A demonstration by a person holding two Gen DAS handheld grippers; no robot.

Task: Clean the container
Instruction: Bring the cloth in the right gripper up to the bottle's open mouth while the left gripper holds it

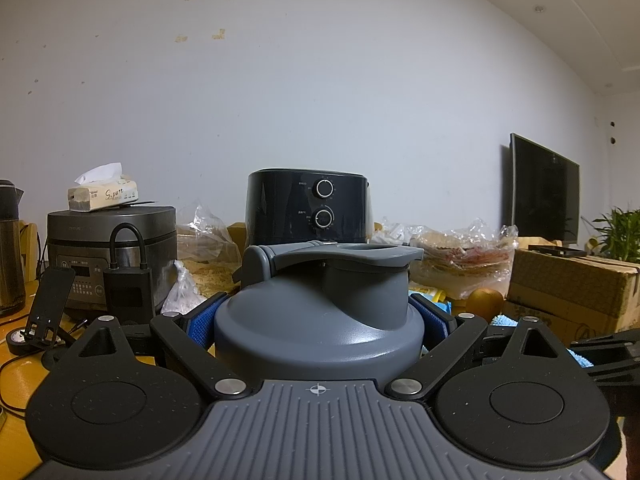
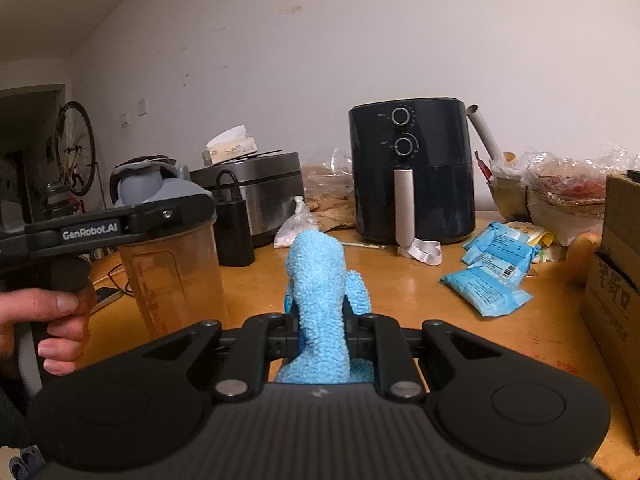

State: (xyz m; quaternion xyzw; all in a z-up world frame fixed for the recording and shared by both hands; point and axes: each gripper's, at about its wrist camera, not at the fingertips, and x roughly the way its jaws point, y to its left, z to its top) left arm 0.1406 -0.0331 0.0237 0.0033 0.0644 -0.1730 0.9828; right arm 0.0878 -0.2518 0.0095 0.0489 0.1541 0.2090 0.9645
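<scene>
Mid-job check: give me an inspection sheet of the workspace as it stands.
Surface: wooden table, crowded at the back.
Job's things: shaker bottle upright, grey lid on; blue cloth.
Clutter: air fryer, rice cooker with tissue pack on top, blue packets, cardboard box, bagged food.
Grippers: left gripper shut on the bottle below its lid; right gripper shut on the cloth.
Cables: black cable on the table's left edge.
Surroundings: white wall, monitor, bicycle wheel.
</scene>
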